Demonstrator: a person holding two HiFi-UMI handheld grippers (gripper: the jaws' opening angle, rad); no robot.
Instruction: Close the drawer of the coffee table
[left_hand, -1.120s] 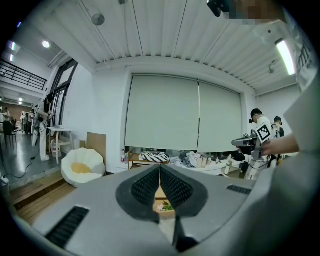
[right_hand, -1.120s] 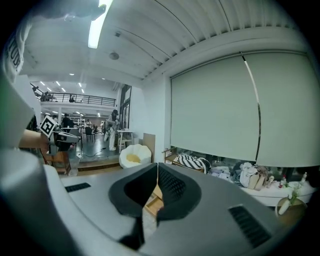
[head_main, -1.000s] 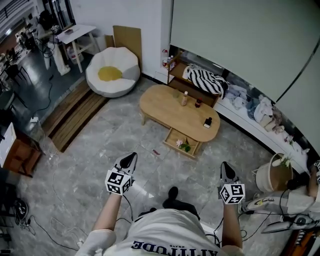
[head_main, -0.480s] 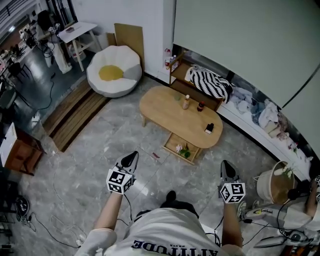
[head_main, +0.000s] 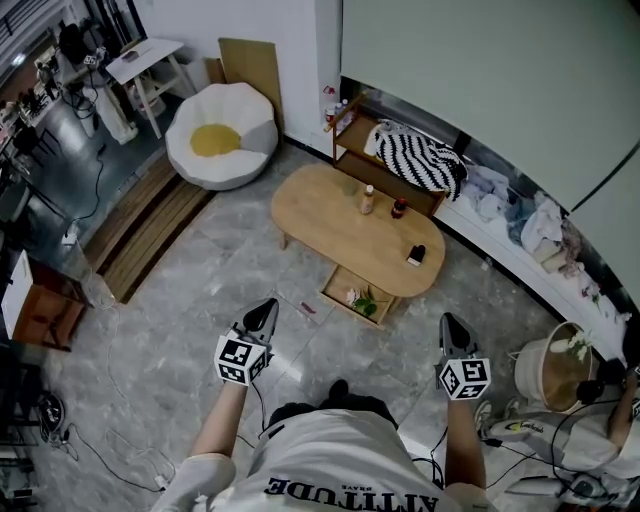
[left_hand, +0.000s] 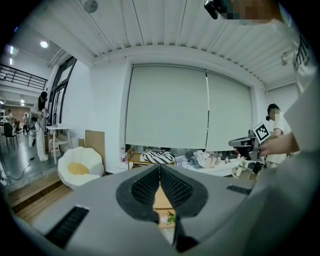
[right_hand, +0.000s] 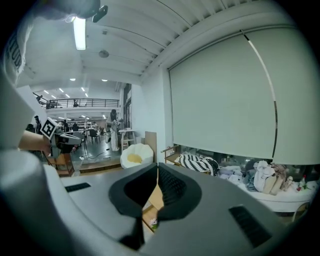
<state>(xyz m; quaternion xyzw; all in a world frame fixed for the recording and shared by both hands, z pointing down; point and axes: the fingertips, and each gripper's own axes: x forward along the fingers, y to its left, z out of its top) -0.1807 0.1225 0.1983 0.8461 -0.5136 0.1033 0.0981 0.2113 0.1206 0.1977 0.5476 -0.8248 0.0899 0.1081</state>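
Note:
An oval wooden coffee table (head_main: 320, 222) stands ahead of me on the grey floor. Its drawer (head_main: 342, 281) is pulled out toward me, with a small flower and green leaves (head_main: 362, 300) inside. A bottle (head_main: 367, 198), a dark jar (head_main: 399, 207) and a small dark box (head_main: 415, 254) rest on the tabletop. My left gripper (head_main: 266, 309) and right gripper (head_main: 449, 322) are both shut and empty, held well short of the table and pointing at it. The drawer with the flower (left_hand: 165, 218) shows between the left jaws' tips, and the drawer's flower (right_hand: 153, 221) peeps below the right jaws.
A white and yellow floor cushion (head_main: 220, 145) lies at the back left. A low shelf with a striped cloth (head_main: 420, 158) and piled laundry (head_main: 520, 215) line the wall behind the table. A basket (head_main: 552, 365) and another person (head_main: 610, 420) are at the right.
I have walked closer to the coffee table, which now sits lower and nearer in the head view. Both grippers stayed shut and moved forward with me.

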